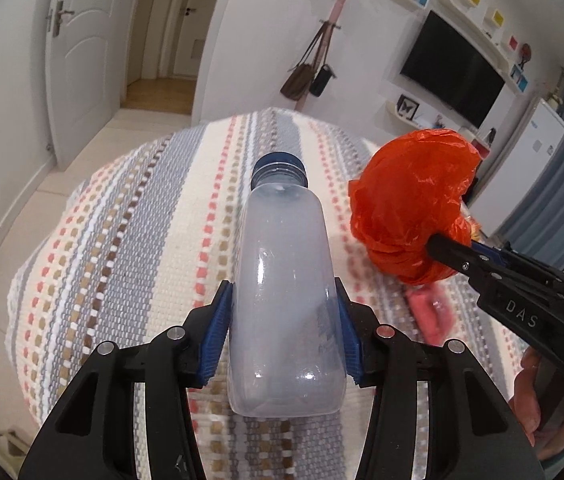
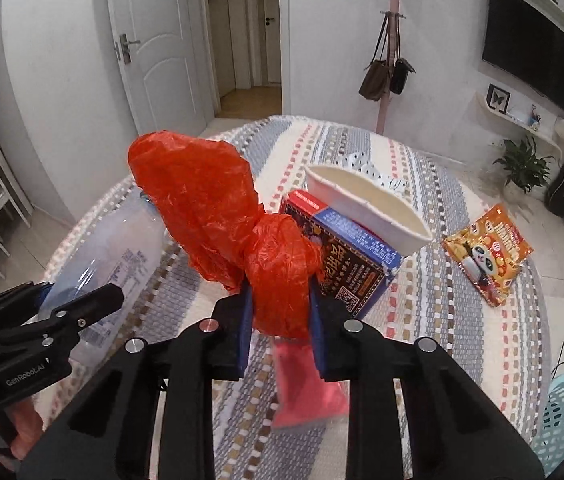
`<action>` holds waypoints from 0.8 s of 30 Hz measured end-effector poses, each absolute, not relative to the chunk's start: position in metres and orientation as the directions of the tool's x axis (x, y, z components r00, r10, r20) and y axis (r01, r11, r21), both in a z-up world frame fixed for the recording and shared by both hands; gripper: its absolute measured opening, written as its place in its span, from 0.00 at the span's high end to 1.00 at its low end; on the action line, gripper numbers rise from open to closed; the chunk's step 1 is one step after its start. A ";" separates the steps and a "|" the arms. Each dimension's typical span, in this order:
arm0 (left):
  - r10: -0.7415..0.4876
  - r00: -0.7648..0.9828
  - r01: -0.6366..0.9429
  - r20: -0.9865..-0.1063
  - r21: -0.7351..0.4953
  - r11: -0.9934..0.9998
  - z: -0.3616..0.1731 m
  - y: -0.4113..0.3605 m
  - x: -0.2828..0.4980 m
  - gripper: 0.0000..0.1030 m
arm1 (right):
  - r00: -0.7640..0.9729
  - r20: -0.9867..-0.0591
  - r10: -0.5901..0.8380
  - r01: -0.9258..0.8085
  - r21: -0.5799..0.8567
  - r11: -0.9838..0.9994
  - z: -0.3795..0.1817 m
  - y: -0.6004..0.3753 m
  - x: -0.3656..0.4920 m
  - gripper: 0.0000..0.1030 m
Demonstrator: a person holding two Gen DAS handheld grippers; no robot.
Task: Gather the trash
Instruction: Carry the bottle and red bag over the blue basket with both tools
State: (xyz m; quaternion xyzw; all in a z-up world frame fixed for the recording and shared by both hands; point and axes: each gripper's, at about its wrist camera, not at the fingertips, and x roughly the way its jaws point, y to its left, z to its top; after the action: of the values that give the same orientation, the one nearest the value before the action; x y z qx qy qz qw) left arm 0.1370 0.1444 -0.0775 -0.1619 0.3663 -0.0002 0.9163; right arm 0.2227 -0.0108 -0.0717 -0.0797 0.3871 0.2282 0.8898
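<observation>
I have the left gripper (image 1: 284, 332) clamped on the lower body of the empty plastic bottle (image 1: 286, 280), lifted over the striped tabletop (image 1: 122, 248); it looks light, slick and easily crushed, so that wide belly is the right hold. My right gripper (image 2: 280, 316) pinches the gathered neck of the orange plastic bag (image 2: 218, 208): soft, flimsy, best held at the knot.

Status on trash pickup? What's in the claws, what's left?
Nothing visibly binned yet. In hand: left claw clamps the plastic bottle; right claw pinches the orange bag. Left on the rug: paper bowl, printed box, snack packet, pink piece.
</observation>
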 end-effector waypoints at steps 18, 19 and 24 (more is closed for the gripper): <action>-0.243 0.811 0.103 -0.533 -0.279 0.955 -0.001 0.060 0.113 0.55 | 0.767 -0.552 0.327 -0.353 0.062 0.933 0.015 -0.103 0.160 0.79; -0.260 0.808 0.125 -0.528 -0.277 0.953 0.002 0.049 0.114 0.55 | 0.777 -0.548 0.310 -0.333 0.060 0.941 0.019 -0.113 0.157 0.79; -0.326 0.791 0.223 -0.518 -0.253 0.942 0.012 -0.001 0.119 0.55 | 0.804 -0.545 0.239 -0.234 0.081 0.969 0.025 -0.163 0.150 0.79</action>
State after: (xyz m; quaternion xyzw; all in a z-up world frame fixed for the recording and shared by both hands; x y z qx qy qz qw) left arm 0.1190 -0.0014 0.0121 -0.0895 0.2889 -0.1456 0.9420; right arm 0.1500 -0.1633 0.0251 0.0048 0.2875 0.1246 0.9496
